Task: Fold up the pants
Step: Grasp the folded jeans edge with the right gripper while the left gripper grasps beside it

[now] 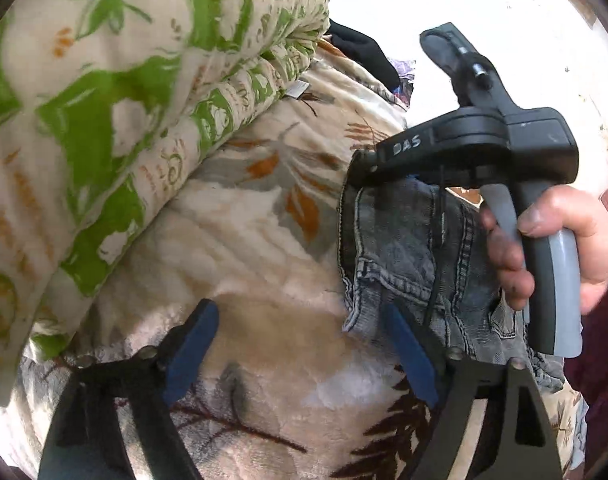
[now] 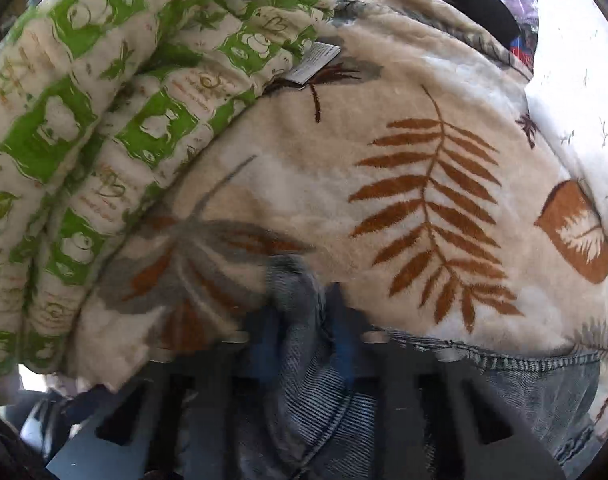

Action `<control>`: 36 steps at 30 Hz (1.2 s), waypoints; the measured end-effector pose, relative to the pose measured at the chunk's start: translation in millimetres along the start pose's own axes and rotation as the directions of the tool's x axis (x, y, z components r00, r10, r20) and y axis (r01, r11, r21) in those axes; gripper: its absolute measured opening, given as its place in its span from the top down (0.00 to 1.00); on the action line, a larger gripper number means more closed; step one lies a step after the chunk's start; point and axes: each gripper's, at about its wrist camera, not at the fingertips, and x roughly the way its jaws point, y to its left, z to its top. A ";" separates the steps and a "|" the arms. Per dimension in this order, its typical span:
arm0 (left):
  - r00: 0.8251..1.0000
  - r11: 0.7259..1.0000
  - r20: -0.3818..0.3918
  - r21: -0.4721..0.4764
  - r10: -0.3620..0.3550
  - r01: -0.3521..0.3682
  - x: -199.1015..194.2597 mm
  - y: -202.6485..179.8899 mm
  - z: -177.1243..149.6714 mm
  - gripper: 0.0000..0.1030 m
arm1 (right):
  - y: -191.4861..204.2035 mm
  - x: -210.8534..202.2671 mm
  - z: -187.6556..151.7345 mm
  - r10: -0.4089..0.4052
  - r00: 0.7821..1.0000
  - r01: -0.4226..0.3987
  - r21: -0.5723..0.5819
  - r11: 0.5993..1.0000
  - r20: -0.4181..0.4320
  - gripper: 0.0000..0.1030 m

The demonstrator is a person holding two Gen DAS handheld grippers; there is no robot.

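Grey-blue denim pants (image 1: 408,252) lie on a cream fleece blanket with leaf prints (image 1: 244,248). In the left wrist view my left gripper (image 1: 304,356) is open and empty, its blue pads (image 1: 192,352) spread just left of the pants' waistband edge. My right gripper (image 2: 304,320) is shut on a bunched fold of the denim (image 2: 300,308), with more of the pants trailing to the lower right (image 2: 544,392). The right gripper's black body and the hand on its handle (image 1: 504,152) show above the pants in the left wrist view.
A rolled green-and-cream quilt (image 1: 104,120) lies along the left side of the blanket, also in the right wrist view (image 2: 84,140). A dark garment (image 1: 364,52) and other cloth sit at the far end. A white wall is behind.
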 end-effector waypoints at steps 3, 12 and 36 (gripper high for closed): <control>0.999 0.999 0.008 -0.011 -0.038 0.038 -0.8 1.5 -0.1 0.33 | -2.7 -13.3 -3.9 0.008 0.999 -0.008 0.018 1.000 0.040 0.87; 0.980 0.979 0.040 -0.056 -0.194 0.196 -1.8 -6.9 5.8 0.11 | -15.5 -29.3 -10.2 0.038 0.997 -0.041 0.054 0.998 0.066 0.87; 0.936 0.933 0.027 0.085 -0.352 0.349 24.3 -52.6 17.4 0.74 | -76.6 -104.1 -59.8 0.122 0.960 -0.174 0.193 0.966 0.253 0.88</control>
